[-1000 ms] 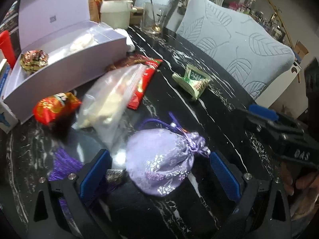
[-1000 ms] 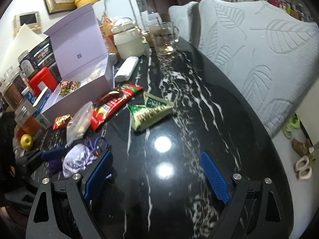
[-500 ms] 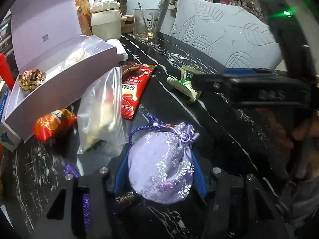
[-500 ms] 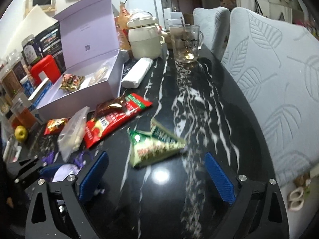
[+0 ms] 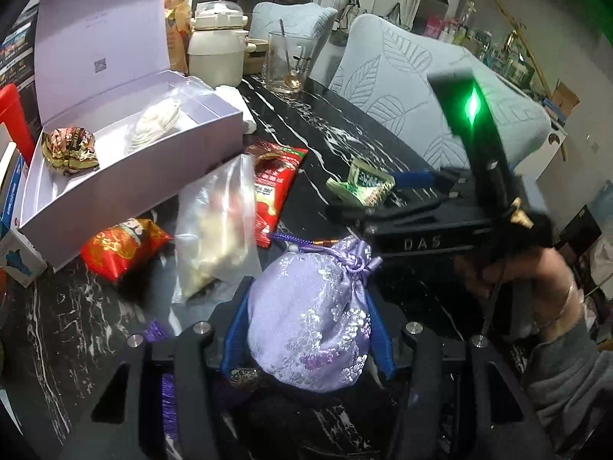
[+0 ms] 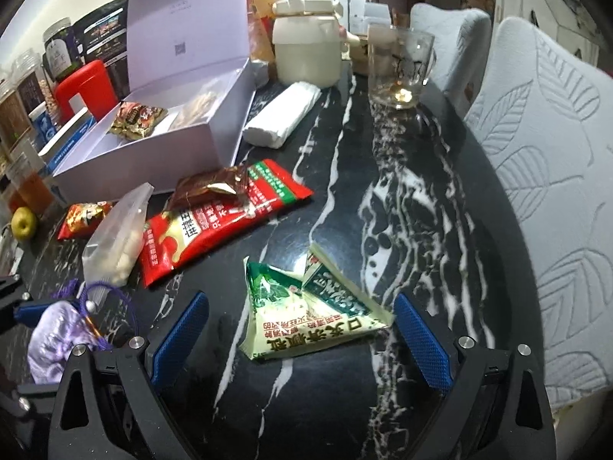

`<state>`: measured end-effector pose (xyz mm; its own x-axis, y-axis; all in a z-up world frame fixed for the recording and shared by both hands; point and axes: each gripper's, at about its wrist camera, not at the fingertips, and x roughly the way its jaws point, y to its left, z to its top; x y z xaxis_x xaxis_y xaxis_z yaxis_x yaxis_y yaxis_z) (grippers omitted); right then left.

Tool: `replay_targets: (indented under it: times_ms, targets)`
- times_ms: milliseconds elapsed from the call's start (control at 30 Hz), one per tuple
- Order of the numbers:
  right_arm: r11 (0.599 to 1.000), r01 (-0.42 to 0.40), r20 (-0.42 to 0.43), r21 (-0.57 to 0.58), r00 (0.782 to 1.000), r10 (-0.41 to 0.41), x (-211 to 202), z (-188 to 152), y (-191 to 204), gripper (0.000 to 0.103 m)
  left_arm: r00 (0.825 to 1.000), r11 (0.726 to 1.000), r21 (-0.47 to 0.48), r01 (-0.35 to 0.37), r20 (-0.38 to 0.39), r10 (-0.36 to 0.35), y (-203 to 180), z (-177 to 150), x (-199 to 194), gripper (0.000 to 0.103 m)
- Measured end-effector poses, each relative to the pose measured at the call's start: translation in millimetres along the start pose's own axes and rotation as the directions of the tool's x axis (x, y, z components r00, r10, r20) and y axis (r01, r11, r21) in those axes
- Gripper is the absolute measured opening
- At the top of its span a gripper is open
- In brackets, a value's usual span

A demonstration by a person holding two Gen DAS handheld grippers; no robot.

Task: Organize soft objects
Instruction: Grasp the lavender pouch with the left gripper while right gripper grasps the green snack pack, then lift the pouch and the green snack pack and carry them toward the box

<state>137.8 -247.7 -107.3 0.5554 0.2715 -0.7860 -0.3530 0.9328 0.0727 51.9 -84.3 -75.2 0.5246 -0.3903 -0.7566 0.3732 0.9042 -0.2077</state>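
The left gripper (image 5: 308, 329) squeezes a purple pouch (image 5: 312, 314) between its blue pads. The right gripper (image 5: 387, 195) is held by a hand (image 5: 513, 268) and has a green light; its tips are by a green packet (image 5: 362, 186). A clear bag (image 5: 218, 237), a red packet (image 5: 276, 188) and an open box (image 5: 126, 168) sit on the black table (image 5: 337, 142).

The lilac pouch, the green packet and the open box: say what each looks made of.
Lilac pouch: shiny woven fabric, likely satin brocade, judging by its sheen, silvery floral pattern and knotted cord.
Green packet: glossy printed plastic or foil film; it creases and catches glare.
Open box: matte pale lilac card, probably rigid paperboard, with flat walls, sharp folds and a hinged lid.
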Motion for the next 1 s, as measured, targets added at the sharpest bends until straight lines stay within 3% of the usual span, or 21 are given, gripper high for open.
replay_targets:
  times_ms: [67, 133, 200, 300, 533, 1000]
  targets:
    - [1.000, 0.024, -0.001, -0.009, 1.000, -0.024, 2.3, -1.4, -0.2, 0.098, 1.000, 1.000, -0.005, 0.001, 0.014, -0.001, 4.2, 4.0, -4.7, 0.054]
    - [0.996, 0.066, 0.001, -0.056, 0.998, -0.066, 4.4, -4.8, 4.4, 0.091, 1.000, 1.000, -0.007, 0.000, 0.028, 0.000, 5.4, 5.1, -9.1, 0.054]
    - [0.996, 0.052, 0.013, -0.071, 0.999, -0.051, 1.9, -5.4, 7.7, 0.073, 0.999, 1.000, -0.012, 0.002, 0.038, -0.002, 8.7, 7.9, -11.5, 0.054]
    - [0.996, 0.045, 0.016, -0.081, 0.999, -0.043, 1.2, -5.0, 11.0, 0.069, 0.999, 1.000, -0.022, 0.001, 0.040, 0.000, 11.9, 8.9, -12.8, 0.054]
    - [0.996, 0.044, 0.010, -0.076, 0.999, -0.043, -1.4, -6.2, 17.4, 0.067, 0.998, 0.999, -0.043, -0.013, 0.053, 0.015, 16.9, 4.2, -22.0, 0.054]
    - [1.000, 0.006, 0.045, -0.004, 0.999, -0.005, -45.6, -43.3, 46.2, 0.066, 0.994, 0.996, -0.072, -0.049, 0.091, 0.055, 16.1, -23.0, -61.3, 0.054]
